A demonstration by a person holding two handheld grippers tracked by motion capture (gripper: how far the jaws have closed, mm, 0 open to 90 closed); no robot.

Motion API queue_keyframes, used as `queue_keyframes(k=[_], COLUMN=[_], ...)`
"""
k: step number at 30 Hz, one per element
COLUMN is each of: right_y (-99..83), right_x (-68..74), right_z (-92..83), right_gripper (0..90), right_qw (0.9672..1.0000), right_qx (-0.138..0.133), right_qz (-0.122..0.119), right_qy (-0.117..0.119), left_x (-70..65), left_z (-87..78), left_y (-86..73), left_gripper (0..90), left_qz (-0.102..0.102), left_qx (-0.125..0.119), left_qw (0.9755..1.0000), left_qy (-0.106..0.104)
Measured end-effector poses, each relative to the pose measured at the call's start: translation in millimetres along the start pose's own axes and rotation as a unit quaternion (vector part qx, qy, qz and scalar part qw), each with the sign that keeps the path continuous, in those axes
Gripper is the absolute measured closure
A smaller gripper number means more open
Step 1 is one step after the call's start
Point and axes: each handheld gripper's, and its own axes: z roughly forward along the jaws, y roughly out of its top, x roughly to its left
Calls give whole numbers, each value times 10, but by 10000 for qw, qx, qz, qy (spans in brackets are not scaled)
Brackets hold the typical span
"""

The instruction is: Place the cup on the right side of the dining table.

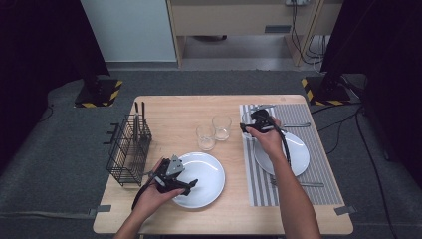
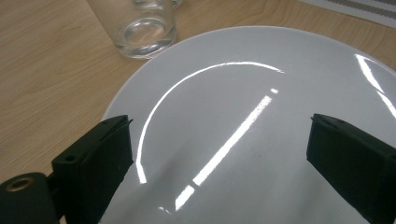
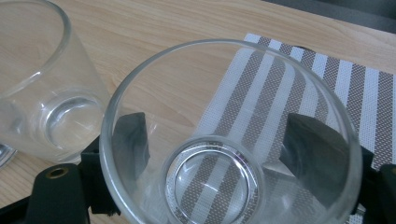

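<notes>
Now the right gripper (image 1: 259,122) sits at about one o'clock on the counter (image 1: 174,107), over the far-left corner of the striped placemat (image 1: 323,169). In the right gripper view its two black jaws stand on either side of a clear glass (image 3: 224,140), seen through the glass wall; the jaws look to be grasping the glass, which stands upright with its base over the placemat's edge where the stripes meet the bare wood. Just beside it, at nine o'clock in that view, stands a second glass (image 3: 42,84) on the wood.

At about seven o'clock on the counter the left gripper (image 1: 191,185) hovers over the near-left part of a white plate (image 1: 211,184). In the left gripper view its jaws are spread wide and released, with nothing between them but the plate's shiny surface (image 2: 243,121) below. Whether they touch the plate I cannot tell.

From above, two glasses (image 1: 205,137) stand near the counter's middle, just beyond the white plate. Another plate (image 1: 298,154) lies on the placemat under the right forearm. A black wire basket (image 1: 127,152) stands at nine o'clock near the counter's left edge.
</notes>
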Motion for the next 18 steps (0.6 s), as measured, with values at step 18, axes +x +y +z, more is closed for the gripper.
queue_keyframes(k=[18], right_y=[-48], right_x=[-16], right_z=[33], right_gripper=[200], right_qw=[10000], right_qx=[10], right_qz=[-14], right_qy=[21], left_x=[-6], left_z=[14], left_y=[-1], left_gripper=[53], left_qz=[21], left_qx=[41], left_qw=[10000], left_qy=[-4])
